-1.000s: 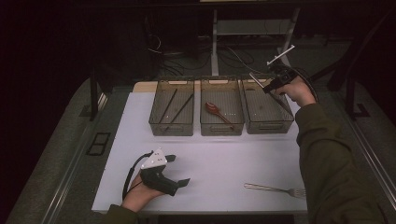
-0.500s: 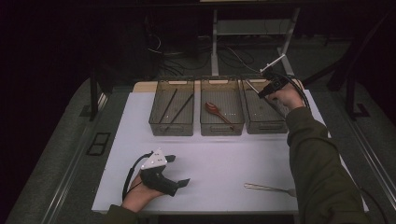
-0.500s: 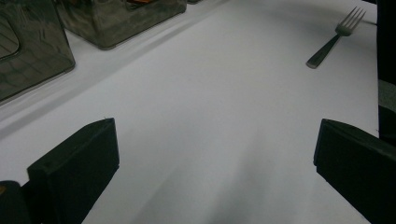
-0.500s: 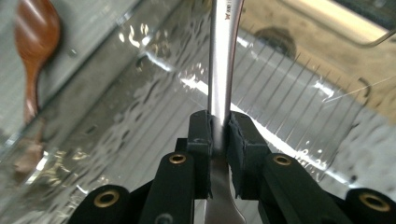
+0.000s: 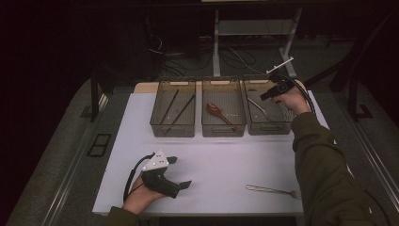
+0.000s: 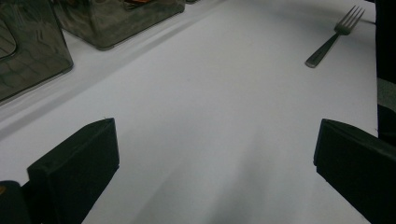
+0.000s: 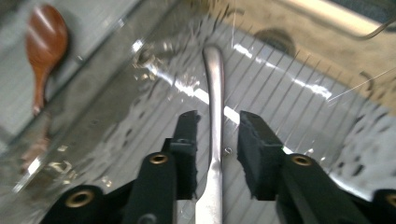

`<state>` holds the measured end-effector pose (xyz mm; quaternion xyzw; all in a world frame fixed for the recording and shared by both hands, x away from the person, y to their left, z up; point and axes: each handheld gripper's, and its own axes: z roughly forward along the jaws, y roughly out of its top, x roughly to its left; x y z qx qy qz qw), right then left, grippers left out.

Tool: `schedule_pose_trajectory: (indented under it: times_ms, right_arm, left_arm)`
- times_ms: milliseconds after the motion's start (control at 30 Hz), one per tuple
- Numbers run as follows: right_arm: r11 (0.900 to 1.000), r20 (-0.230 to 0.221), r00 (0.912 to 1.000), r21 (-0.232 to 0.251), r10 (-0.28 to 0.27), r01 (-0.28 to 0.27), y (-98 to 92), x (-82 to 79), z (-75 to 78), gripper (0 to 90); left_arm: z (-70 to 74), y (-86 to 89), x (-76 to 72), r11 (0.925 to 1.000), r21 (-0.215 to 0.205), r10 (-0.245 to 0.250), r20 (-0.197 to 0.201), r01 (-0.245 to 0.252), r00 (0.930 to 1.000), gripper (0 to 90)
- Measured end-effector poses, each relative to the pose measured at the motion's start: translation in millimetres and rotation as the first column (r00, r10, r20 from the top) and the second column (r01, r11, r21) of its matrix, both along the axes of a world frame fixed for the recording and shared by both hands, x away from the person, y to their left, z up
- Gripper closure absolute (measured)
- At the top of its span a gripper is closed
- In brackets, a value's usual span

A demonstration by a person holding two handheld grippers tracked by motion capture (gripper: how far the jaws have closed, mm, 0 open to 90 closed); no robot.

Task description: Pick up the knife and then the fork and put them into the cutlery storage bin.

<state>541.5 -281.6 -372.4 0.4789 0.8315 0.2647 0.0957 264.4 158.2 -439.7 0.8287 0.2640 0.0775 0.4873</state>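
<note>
The right tongs (image 7: 215, 140) had just been opening; their jaws stood slightly apart, pads clear of the metal utensil (image 7: 215, 88) between them. The utensil lay in the right bin (image 5: 268, 128), at 1 o'clock on the counter (image 5: 226, 160). Judged stiff, light and slippery, it should be gripped across the flat handle. The left tongs (image 5: 176, 172) rested wide open and empty.

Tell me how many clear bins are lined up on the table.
3, in a row at the table's far side: the left bin holds dark sticks, the middle bin a wooden spoon, the right bin a metal utensil, under the right gripper. None looks hidden.
</note>
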Motion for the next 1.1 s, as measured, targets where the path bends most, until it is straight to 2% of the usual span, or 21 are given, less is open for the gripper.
schedule_pose_trajectory:
  times_ms: [167,267,467,533,633,767,967,1100]
  right_arm:
    - [0.999,0.069,0.9976,0.042,0.003,-0.006,-7.1,-17.6,18.7,50.7]
    - [0.998,0.098,0.9951,0.056,0.012,-0.018,-12.6,-30.1,26.3,47.6]
    - [0.993,0.132,0.9905,0.108,0.038,-0.052,-21.7,-57.4,35.7,46.3]
    - [0.992,0.168,0.9841,0.104,0.056,-0.075,-24.3,-67.1,37.7,46.5]
    - [0.986,0.196,0.9787,0.140,0.063,-0.091,-27.1,-81.8,40.5,46.8]
    - [0.983,0.224,0.9724,0.153,0.063,-0.099,-29.8,-99.5,41.3,47.1]
    - [0.979,0.225,0.9701,0.157,0.092,-0.129,-29.5,-125.4,31.9,48.5]
    - [0.974,0.229,0.9676,0.172,0.106,-0.147,-28.2,-142.5,24.3,53.9]
  left_arm:
    - [0.0,-0.3,-0.4,1.0000,0.001,0.004,0.000,-0.004,1.0000,0.0]
    - [0.3,-0.1,-0.3,1.0000,0.008,0.003,0.003,-0.003,1.0000,0.0]
    - [0.5,0.2,-0.4,0.9999,0.016,0.004,0.007,-0.004,1.0000,0.0]
    - [0.6,0.3,-0.4,0.9999,0.015,0.006,0.008,-0.006,1.0000,0.0]
    - [0.3,0.1,-0.4,0.9998,0.016,0.006,0.007,-0.006,1.0000,0.0]
    - [0.1,-0.3,-0.6,0.9998,0.017,0.006,0.008,-0.006,1.0000,0.0]
    - [0.7,0.2,-0.9,0.9998,0.016,0.008,0.015,-0.008,0.9999,0.0]
    - [0.7,0.4,-0.8,0.9999,0.015,0.008,0.015,-0.008,0.9998,0.0]
